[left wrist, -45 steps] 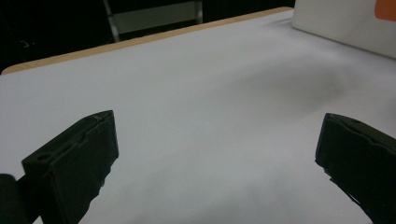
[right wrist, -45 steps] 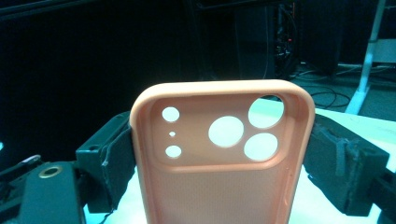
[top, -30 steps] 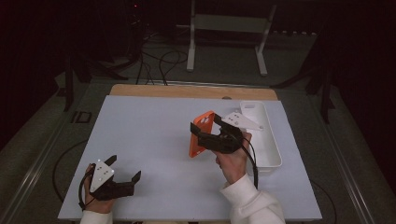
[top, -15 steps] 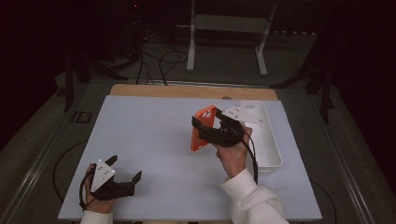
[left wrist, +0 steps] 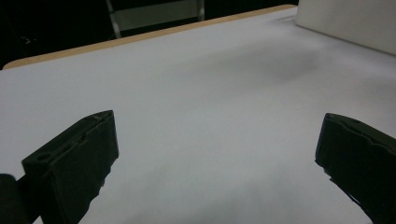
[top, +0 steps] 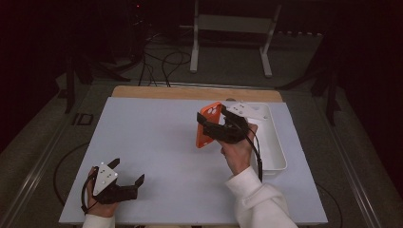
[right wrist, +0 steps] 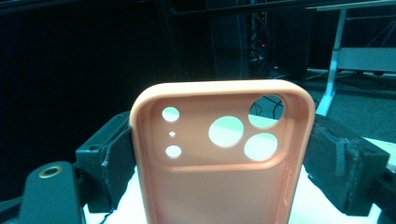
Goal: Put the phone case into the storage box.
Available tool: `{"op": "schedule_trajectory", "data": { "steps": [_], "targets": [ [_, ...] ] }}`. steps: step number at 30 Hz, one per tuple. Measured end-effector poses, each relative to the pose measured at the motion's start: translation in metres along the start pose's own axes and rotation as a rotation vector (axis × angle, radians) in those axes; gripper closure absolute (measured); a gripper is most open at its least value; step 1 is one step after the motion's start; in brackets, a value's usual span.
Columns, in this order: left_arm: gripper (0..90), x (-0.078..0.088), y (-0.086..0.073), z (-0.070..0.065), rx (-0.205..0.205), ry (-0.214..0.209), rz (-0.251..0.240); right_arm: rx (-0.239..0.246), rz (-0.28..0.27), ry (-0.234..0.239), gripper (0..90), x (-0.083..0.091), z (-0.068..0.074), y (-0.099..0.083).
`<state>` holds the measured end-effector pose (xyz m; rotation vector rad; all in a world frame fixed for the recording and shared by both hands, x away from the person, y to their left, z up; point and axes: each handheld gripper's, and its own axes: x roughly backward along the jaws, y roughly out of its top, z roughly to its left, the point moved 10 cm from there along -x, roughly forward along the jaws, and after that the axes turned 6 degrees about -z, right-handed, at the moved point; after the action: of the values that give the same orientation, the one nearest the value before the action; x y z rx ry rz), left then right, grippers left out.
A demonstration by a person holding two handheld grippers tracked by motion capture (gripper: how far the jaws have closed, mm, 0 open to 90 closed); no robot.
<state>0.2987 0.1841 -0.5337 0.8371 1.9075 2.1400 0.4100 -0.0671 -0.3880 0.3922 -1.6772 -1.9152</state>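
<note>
Orange phone case [right wrist: 219, 154] sits clamped between my right gripper's [top: 215, 127] jaws, lifted above the white table [top: 157, 142] beside the tray [top: 275, 142]. My left gripper [top: 124, 179] rests released, empty.

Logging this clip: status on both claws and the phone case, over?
Right claw shut on orange phone case, held above table. Left claw open, empty, low over table. White tray beside right hand; nothing blocking.
</note>
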Motion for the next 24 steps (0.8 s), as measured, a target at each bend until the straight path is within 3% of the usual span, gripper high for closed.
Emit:
{"op": "schedule_trajectory", "data": {
  "steps": [24],
  "targets": [
    [0.1,-0.001,-0.001,-0.002,-0.002,-0.002,0.003,0.01,-0.015,-0.054,16.2,-0.014,-0.02,0.011]
  ]
}}
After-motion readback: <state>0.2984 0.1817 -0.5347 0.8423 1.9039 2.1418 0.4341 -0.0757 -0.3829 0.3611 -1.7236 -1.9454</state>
